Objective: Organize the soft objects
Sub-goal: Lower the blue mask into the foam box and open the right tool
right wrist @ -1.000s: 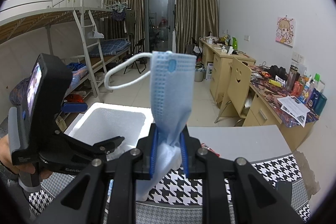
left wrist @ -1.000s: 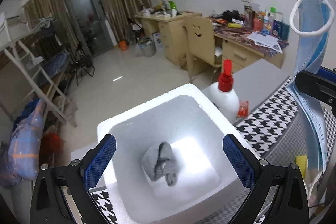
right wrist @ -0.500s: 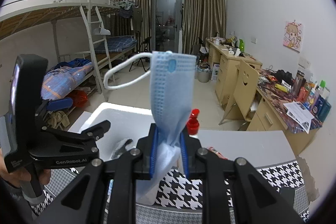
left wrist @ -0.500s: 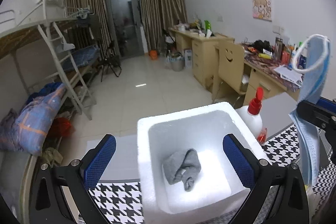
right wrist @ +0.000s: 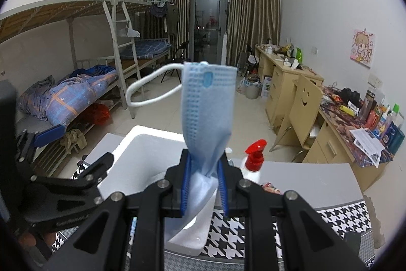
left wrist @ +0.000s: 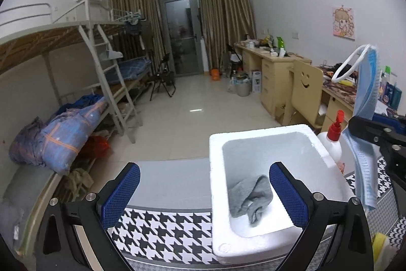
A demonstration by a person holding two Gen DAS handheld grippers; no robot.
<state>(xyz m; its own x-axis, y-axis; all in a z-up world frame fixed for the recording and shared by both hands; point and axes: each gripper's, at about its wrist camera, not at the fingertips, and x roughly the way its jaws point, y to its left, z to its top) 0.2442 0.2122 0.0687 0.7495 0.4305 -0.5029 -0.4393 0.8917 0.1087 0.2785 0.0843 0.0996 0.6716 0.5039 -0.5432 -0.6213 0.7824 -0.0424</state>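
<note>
A blue face mask with a white ear loop stands up between the pads of my right gripper, which is shut on it above the near right part of the white foam box. The left wrist view shows the same mask at the right edge, beside the box. A grey sock lies crumpled on the box floor. My left gripper is open and empty, its jaws straddling the box's left wall. It also appears in the right wrist view, at the left.
A white bottle with a red pump top stands just behind the box on the right. The table wears a black-and-white houndstooth cloth. A wooden chair and desks line the right wall; a bunk bed fills the left.
My left gripper has slid left and rolled, so the box now sits right of its centre. The right gripper with the mask has moved closer over the box; its grip is unchanged.
</note>
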